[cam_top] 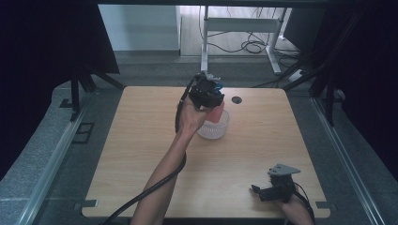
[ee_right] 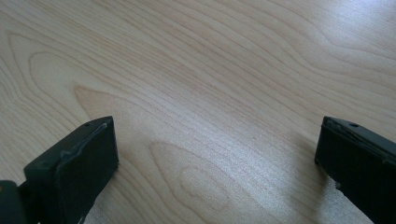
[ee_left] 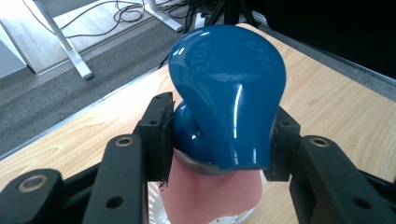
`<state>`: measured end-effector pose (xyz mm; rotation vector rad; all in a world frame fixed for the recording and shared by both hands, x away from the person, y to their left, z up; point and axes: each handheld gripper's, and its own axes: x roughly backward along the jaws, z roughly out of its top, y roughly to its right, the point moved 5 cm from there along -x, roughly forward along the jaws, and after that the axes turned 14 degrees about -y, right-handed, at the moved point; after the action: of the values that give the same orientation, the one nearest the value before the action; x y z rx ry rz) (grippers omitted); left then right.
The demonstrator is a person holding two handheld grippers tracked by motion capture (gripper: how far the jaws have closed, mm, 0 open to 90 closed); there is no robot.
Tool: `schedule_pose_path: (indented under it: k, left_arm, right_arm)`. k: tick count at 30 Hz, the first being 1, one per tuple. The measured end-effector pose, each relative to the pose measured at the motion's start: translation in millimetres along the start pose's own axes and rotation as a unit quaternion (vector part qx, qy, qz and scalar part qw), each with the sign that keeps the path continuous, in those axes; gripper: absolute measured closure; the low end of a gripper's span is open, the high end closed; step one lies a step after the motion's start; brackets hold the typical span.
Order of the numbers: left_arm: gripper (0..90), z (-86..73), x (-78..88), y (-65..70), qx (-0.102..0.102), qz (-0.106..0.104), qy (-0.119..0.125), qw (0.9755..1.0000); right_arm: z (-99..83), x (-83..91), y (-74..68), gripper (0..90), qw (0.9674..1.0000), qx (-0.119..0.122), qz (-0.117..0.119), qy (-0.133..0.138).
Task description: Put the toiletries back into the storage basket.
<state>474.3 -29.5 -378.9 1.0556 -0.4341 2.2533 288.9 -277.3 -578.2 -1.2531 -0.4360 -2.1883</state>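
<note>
Your left claw (ee_left: 219, 140) is clamped on the glossy blue cap (ee_left: 226, 93) of one pink bottle (ee_left: 212, 196), its ribbed black pads pressing the cap's sides. The cap is smooth, bulb-shaped plastic embossed with "STOP" and "OPEN". The bottle's matte pink body tilts with the cap uppermost and its base down in one clear ribbed glass bowl (cam_top: 213, 131) near the middle of the pale wood-grain tabletop (cam_top: 141, 140). Your right claw (ee_right: 215, 158) rests at the tabletop's near right corner, jaws apart, empty.
</note>
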Motion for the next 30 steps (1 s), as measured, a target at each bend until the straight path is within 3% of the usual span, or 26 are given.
schedule_pose_path:
  k: [30]
  left_arm:
    - [52.8, -29.5, -50.6, -0.9, 0.017, 0.005, -0.019, 0.9997]
  right_arm:
    - [0.0, -0.1, -0.5, 0.0, 1.0000, 0.003, 0.002, 0.000]
